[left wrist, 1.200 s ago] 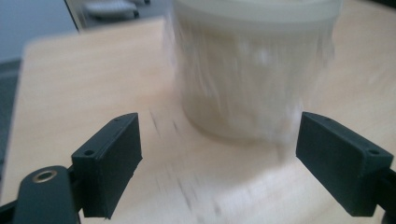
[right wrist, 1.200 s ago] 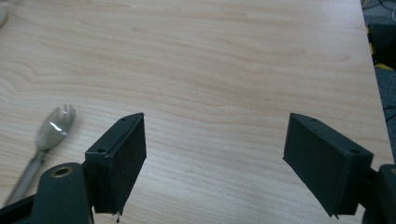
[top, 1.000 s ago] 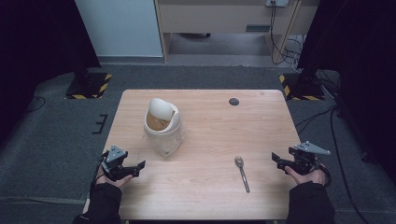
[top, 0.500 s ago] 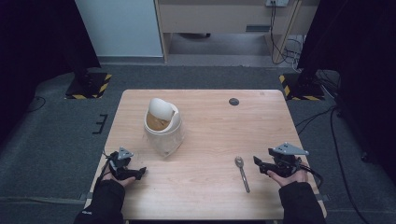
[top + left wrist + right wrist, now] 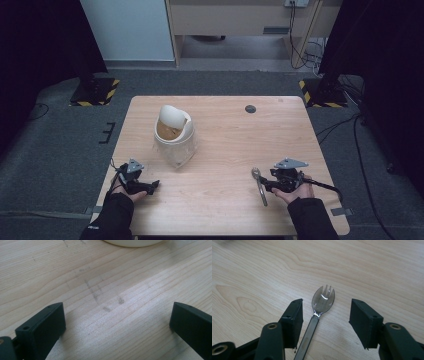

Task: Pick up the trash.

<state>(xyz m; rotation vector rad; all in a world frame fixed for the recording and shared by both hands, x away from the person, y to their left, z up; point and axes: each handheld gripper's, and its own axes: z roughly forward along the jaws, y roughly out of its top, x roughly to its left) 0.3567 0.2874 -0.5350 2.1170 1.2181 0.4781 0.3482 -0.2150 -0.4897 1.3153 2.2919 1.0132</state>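
The right gripper [image 5: 325, 322] has just been closing, half open and empty, with the clear plastic spork [image 5: 320, 312] lying between its 2 jaws, nearer one. Centre it, then squeeze the handle squarely.

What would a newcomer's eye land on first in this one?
Probably the white tub, tipped open toward the table's left-centre with something brown inside. Next comes the clear plastic spork lying flat near the front right, its handle between the jaws of the right claw, which have just been closing without gripping it. The left claw stands wide open over bare wood at the front left.
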